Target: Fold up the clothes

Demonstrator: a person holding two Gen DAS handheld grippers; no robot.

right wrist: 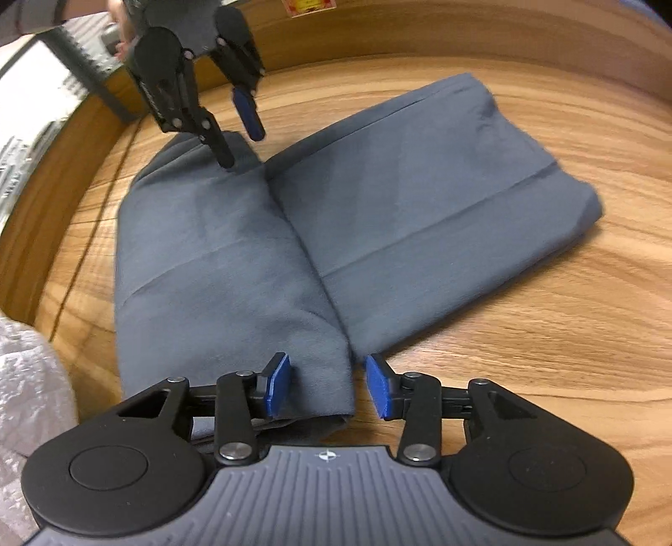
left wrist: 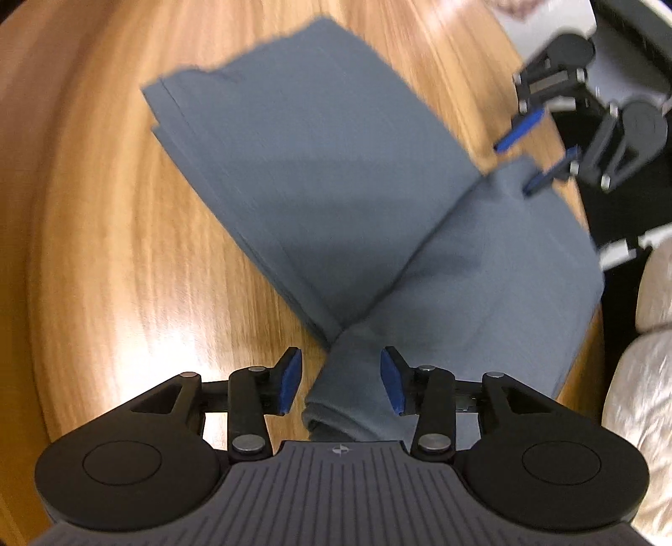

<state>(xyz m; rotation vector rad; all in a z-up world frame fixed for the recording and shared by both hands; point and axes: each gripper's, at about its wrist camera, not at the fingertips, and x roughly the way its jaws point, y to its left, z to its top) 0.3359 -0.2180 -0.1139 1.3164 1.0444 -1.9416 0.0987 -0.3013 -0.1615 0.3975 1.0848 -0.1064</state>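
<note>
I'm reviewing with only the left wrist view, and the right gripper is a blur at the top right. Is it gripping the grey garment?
Observer: No. In the right wrist view the right gripper is open. A folded corner of the grey garment lies between its pads, unpinched.
Operator: Who carries the left gripper?
Observer: A hand shows behind the left gripper, at the top left edge of the picture.
Operator: Anything beyond the table?
Observer: A red and yellow label sits past the far rim of the table. It is too small to read.
</note>
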